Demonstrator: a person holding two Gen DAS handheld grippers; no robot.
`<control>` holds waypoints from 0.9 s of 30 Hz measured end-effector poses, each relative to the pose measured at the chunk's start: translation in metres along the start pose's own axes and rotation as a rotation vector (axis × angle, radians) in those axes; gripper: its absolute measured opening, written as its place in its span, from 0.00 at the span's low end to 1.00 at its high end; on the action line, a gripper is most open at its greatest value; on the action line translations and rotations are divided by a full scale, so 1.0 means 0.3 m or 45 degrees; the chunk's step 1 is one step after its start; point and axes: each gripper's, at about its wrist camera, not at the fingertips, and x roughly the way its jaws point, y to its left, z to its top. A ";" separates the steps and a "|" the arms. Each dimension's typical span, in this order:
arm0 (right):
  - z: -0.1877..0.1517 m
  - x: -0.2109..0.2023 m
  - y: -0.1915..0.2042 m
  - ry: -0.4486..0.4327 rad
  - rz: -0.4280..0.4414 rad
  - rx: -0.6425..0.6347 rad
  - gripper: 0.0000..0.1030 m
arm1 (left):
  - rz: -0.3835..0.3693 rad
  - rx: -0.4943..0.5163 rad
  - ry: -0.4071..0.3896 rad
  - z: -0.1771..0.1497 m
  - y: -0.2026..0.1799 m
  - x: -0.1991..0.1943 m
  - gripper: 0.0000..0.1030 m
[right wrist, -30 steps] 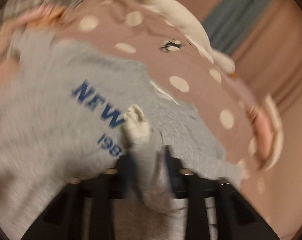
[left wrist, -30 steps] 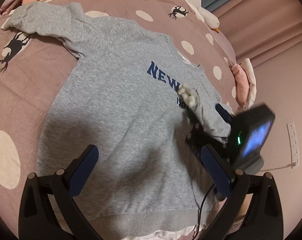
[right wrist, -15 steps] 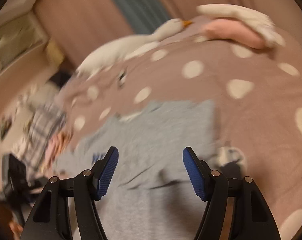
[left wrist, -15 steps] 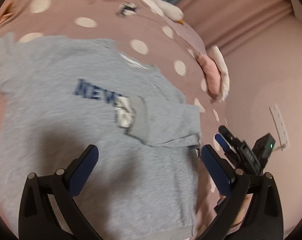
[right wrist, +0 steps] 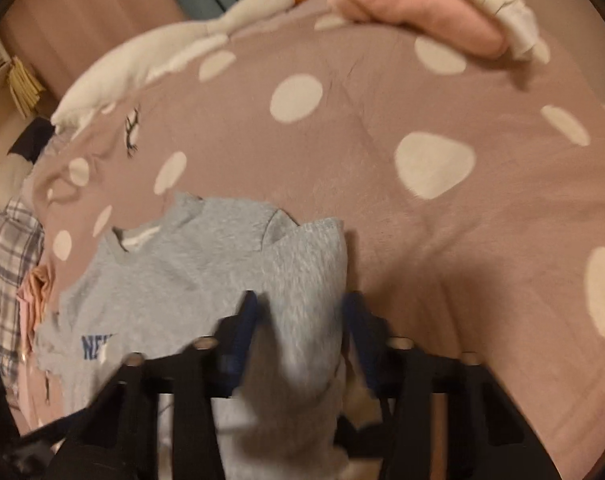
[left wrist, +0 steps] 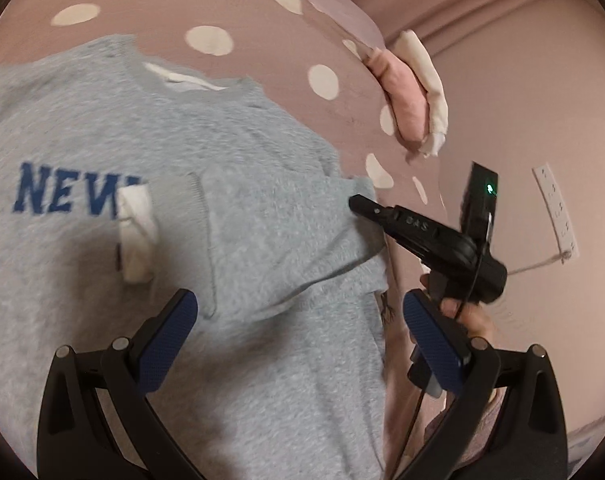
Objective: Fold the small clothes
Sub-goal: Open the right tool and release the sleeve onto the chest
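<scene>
A grey sweatshirt with blue "NEW" lettering lies flat on a pink spotted bedspread. Its right sleeve is folded across the chest, with a white cuff by the lettering. My left gripper is open and empty above the lower right of the sweatshirt. My right gripper has its jaws apart on either side of the folded sleeve edge, in a blurred view. It also shows in the left wrist view, its tip at the sleeve fold.
A pink and white folded garment lies at the bed's right edge. A white goose plush lies at the far side. Plaid and pink clothes are piled at the left. A wall socket strip is on the right wall.
The right gripper let go of the sleeve cuff, swung away, and has come back to the sleeve's folded edge. The left gripper moved right and closer to the sweatshirt.
</scene>
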 end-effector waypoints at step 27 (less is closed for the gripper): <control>-0.199 -0.161 -0.093 0.100 -0.017 -0.095 0.06 | 0.078 0.035 0.127 0.044 0.006 0.145 1.00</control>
